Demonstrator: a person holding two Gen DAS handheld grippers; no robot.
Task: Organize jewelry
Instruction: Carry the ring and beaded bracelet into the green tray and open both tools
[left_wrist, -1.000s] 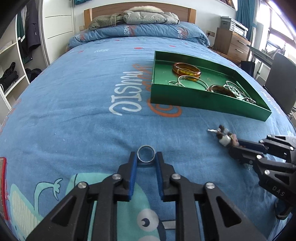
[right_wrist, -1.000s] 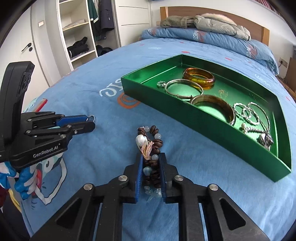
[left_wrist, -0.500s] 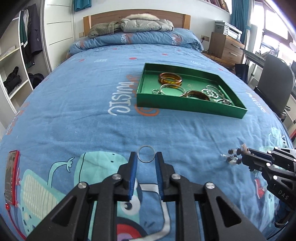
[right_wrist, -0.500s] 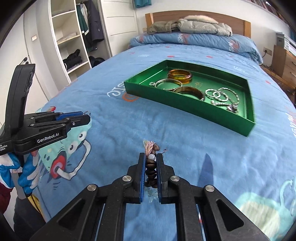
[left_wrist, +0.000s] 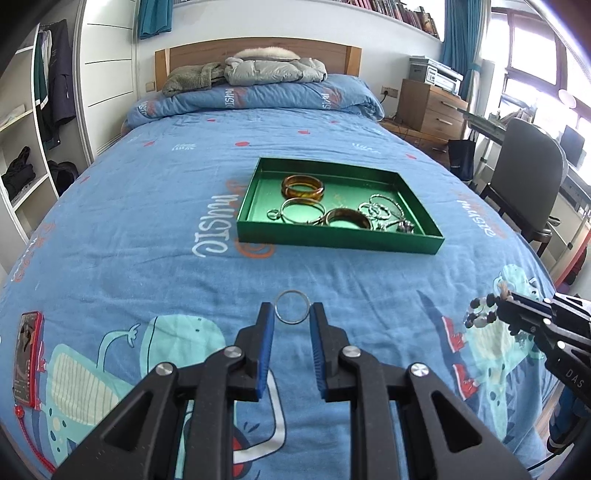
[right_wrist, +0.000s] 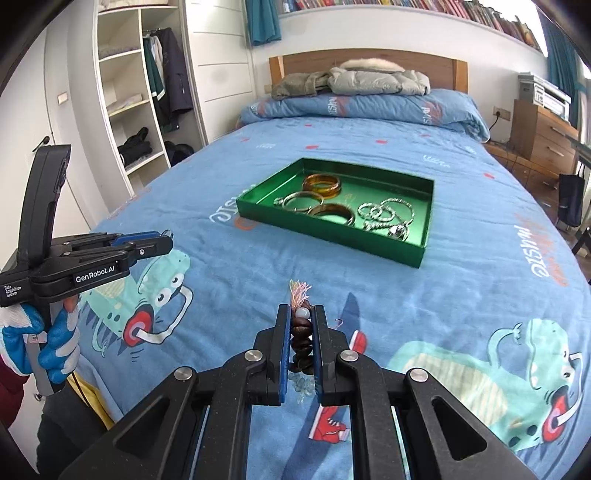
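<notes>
A green tray (left_wrist: 332, 242) (right_wrist: 325, 238) lies on the blue bedspread and holds amber bangles (left_wrist: 303, 186), silver bangles and chains (right_wrist: 388, 218). My left gripper (left_wrist: 292, 312) is shut on a thin silver ring (left_wrist: 292, 292), held above the bedspread well short of the tray. My right gripper (right_wrist: 300, 314) is shut on a brown beaded bracelet (right_wrist: 301, 332) with a pale tassel. In the left wrist view that bracelet (left_wrist: 480, 314) hangs from the right gripper at the far right. The left gripper (right_wrist: 162, 242) shows at the left of the right wrist view, held by a gloved hand.
A red phone (left_wrist: 27, 354) lies near the bed's left edge. Jackets (left_wrist: 255, 72) are piled at the headboard. Wardrobe shelves (right_wrist: 129, 103) stand left of the bed; a wooden dresser (left_wrist: 430, 107) and a grey chair (left_wrist: 528, 184) stand right of it.
Both grippers have risen and drawn back from the tray, which now looks smaller and farther. Each keeps its grip: the ring in the left, the beaded bracelet in the right.
</notes>
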